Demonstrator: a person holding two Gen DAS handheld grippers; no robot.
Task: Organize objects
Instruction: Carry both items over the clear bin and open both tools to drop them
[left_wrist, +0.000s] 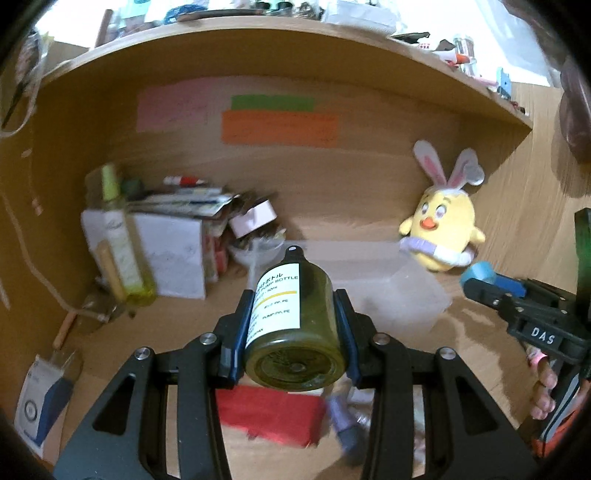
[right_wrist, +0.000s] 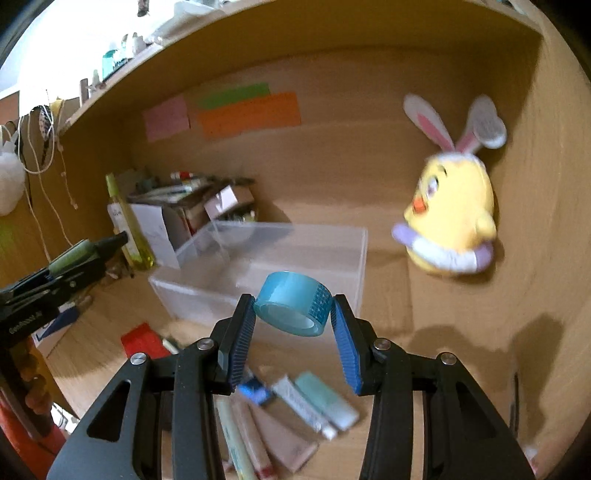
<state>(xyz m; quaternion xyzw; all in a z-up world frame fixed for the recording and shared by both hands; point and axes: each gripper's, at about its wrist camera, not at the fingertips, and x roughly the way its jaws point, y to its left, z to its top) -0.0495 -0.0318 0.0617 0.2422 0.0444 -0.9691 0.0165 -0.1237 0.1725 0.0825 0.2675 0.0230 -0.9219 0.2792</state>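
We work over a light wooden desk surface (right_wrist: 461, 332) set inside a wooden alcove, with a shelf board (left_wrist: 258, 33) overhead that carries small clutter. Nearest to us, the left gripper (left_wrist: 295, 317) is clamped on a dark green pump bottle (left_wrist: 295, 325), which lies between the pads with its base toward the camera and its white label facing up. The right gripper (right_wrist: 291, 314) grips a roll of blue tape (right_wrist: 293, 308) by its two sides, held clear of the desk. Below the grippers, on the surface, lie a red packet (left_wrist: 269, 417) and several tubes (right_wrist: 314, 406) side by side. Just beyond the held items stands a clear plastic box (right_wrist: 258, 266), open at the top; it sits between us and the back wall. To the left of the box we see a tall yellow-green bottle (left_wrist: 125, 251) upright, beside a white carton (left_wrist: 173, 254) stacked with papers and pens. To the right, near the side wall, a yellow chick plush with rabbit ears (right_wrist: 450, 218) stands on the desk, well apart from the box. On the back wall (left_wrist: 369, 166), pink, green and orange notes (right_wrist: 247, 114) are stuck close together. Their text is too blurred to read.
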